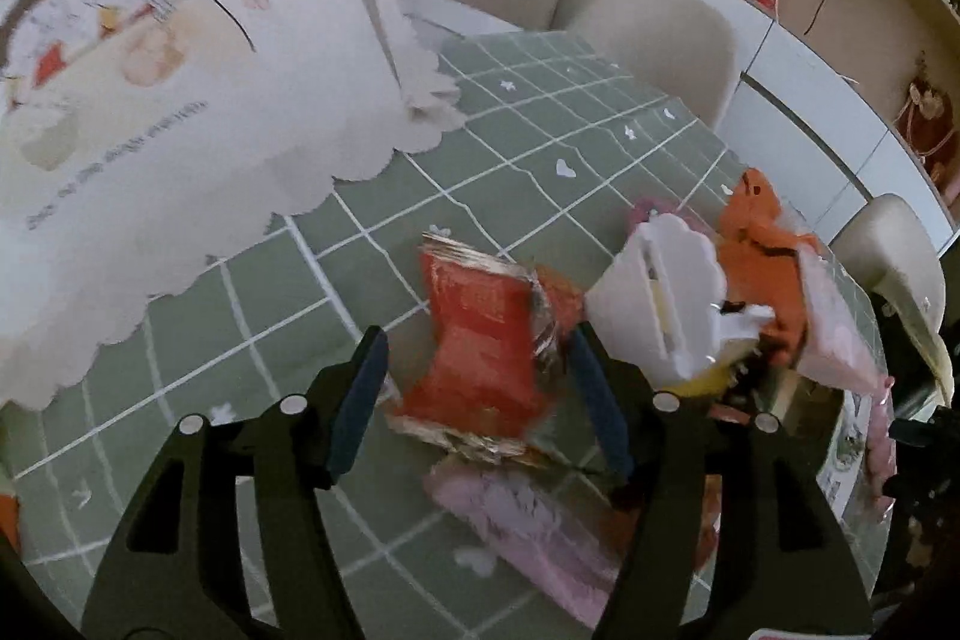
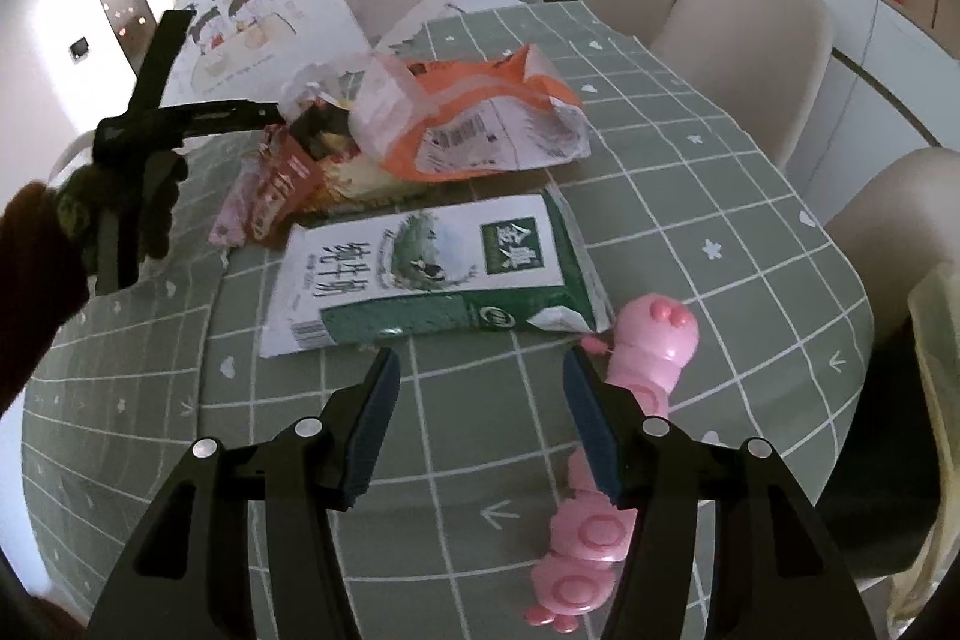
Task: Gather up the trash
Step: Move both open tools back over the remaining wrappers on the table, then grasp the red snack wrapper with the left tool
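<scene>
Trash heaped on a green checked tablecloth (image 2: 690, 220), both grippers spread apart and holding nothing.

The left gripper (image 1: 474, 382) has its blue pads wide either side of a red foil snack wrapper (image 1: 480, 346), blurred, and the pads do not press on it; a pink wrapper (image 1: 516, 514) lies just below. Beside these sit a white scalloped paper cup (image 1: 654, 304) holding something I cannot make out, and an orange bag (image 1: 762, 244). A large white paper bag (image 1: 180, 100) printed with two cartoon figures stands upper left; its inside is hidden. The right gripper (image 2: 480, 400) hangs agape above bare cloth, just short of one flattened green-and-white milk carton (image 2: 432, 268). One pink caterpillar toy (image 2: 606, 436) lies by its right finger. Three beige chairs (image 2: 744, 58) stand along the table's far side.
</scene>
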